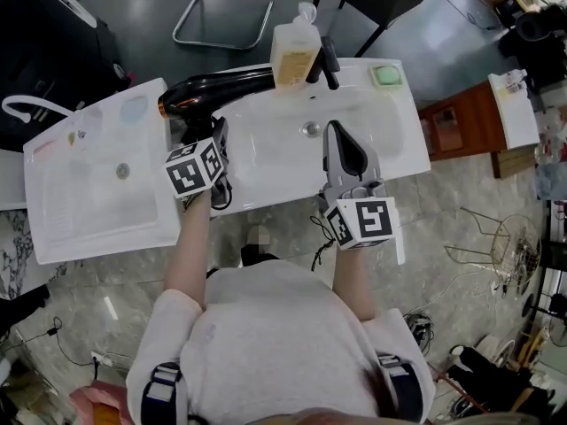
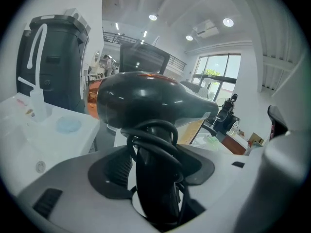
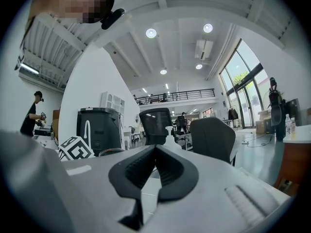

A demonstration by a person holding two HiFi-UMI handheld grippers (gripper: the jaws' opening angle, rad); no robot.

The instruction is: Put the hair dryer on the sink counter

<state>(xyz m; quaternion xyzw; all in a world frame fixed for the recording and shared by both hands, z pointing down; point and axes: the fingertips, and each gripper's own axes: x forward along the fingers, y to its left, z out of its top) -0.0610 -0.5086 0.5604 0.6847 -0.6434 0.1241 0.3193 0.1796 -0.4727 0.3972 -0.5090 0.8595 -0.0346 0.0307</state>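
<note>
**Head view: hair dryer in the left gripper at the sink counter's left end**

The left gripper [image 1: 215,140] holds the black hair dryer [image 1: 217,88] by its handle, with the barrel just ahead of the jaws. The barrel lies crosswise over the left end of the white sink counter [image 1: 403,153]. Its copper-coloured rear end sticks out past the counter's left edge, and its nozzle points toward the soap bottle [image 1: 295,50] further ahead and to the right. Whether the dryer touches the counter cannot be told.

In the left gripper view, the left gripper [image 2: 158,168] has its 2 jaws standing wide, closed on the handle of the hair dryer [image 2: 146,101]. The handle stands upright between them. The black cord [image 2: 156,139] is looped round the handle just above the pads.

The right gripper [image 1: 336,133] hangs over the front part of the basin, well right of the dryer, with the faucet [image 1: 327,62] ahead of it. In the right gripper view, the right gripper [image 3: 155,150] has its jaws together at the tips, with nothing between them. The left gripper's marker cube [image 3: 75,149] shows to its left.

A second white sink [image 1: 53,228] stands just left of the left gripper.
</note>
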